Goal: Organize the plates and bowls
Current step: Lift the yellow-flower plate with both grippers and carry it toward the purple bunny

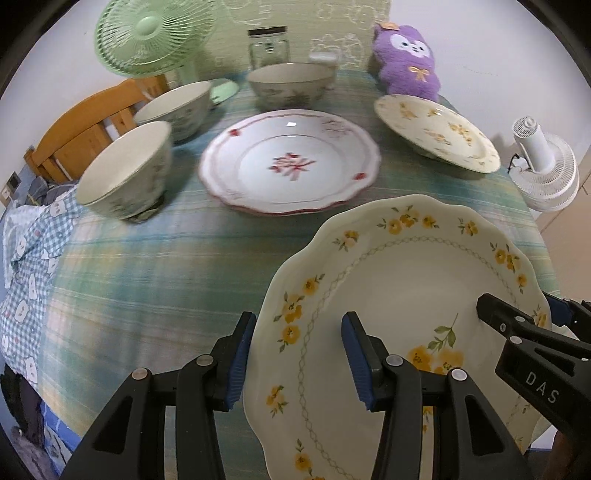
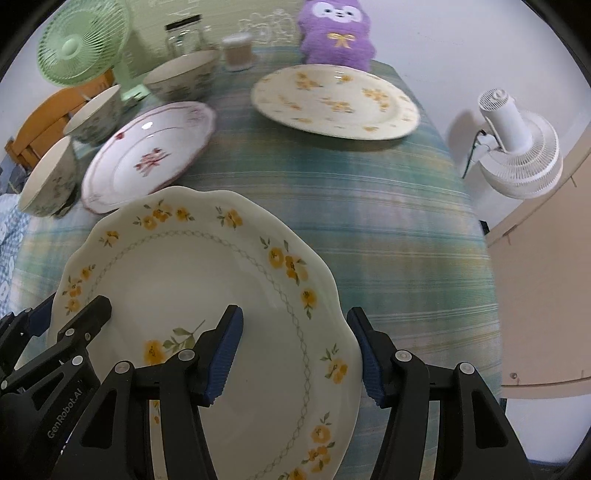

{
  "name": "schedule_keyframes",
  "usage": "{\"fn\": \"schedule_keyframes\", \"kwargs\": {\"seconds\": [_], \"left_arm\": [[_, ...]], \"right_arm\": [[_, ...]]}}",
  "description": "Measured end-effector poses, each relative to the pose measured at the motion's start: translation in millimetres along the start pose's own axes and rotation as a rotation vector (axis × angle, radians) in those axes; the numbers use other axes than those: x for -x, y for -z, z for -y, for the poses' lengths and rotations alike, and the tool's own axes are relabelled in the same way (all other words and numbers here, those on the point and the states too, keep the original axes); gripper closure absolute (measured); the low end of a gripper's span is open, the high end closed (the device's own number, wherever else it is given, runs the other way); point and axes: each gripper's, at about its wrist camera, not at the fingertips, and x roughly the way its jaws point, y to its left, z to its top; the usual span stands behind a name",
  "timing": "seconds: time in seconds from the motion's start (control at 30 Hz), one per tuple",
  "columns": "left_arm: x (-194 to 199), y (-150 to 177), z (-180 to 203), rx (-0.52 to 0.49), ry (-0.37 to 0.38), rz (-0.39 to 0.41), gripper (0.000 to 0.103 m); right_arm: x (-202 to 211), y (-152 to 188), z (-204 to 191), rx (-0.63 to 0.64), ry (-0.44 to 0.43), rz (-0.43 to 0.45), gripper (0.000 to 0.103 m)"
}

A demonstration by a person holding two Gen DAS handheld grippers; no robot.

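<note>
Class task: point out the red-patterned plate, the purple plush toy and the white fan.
Red-patterned plate [image 1: 291,166], left wrist view, centre motif.
Purple plush toy [image 2: 338,35], right wrist view, chest bow.
White fan [image 2: 517,155], right wrist view, grille.

**What I count on my bench**

I count three plates: one scalloped yellow-flowered plate [image 1: 406,295] closest to me, one red-patterned plate [image 1: 291,162] in the middle, and one round yellow-flowered plate [image 1: 436,131] farther off. I count three bowls: a near bowl [image 1: 125,170], a middle bowl [image 1: 177,107] and a far bowl [image 1: 291,83]. There are two fans, one green fan [image 1: 151,35] and one white fan [image 1: 543,162]. I see one glass jar [image 1: 267,46] with a dark lid, one small cup [image 2: 238,51], and one purple plush toy [image 1: 406,61]. One wooden chair [image 1: 85,125] shows at the left edge. Two claws of mine are in view.
</note>
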Motion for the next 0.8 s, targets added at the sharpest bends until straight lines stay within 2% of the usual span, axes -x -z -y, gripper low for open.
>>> {"fn": "schedule_keyframes", "kwargs": {"seconds": [0.37, 0.73, 0.8], "left_arm": [[-16, -6, 57, -0.022, -0.003, -0.035, 0.055], [-21, -4, 71, 0.008, -0.015, -0.043, 0.054], [-23, -5, 73, -0.007, -0.011, -0.058, 0.049]], "right_arm": [[-17, 1, 65, -0.045, -0.006, -0.028, 0.041], [-27, -2, 80, -0.04, -0.031, -0.052, 0.039], [-27, -3, 80, -0.029, -0.042, -0.063, 0.039]]}}
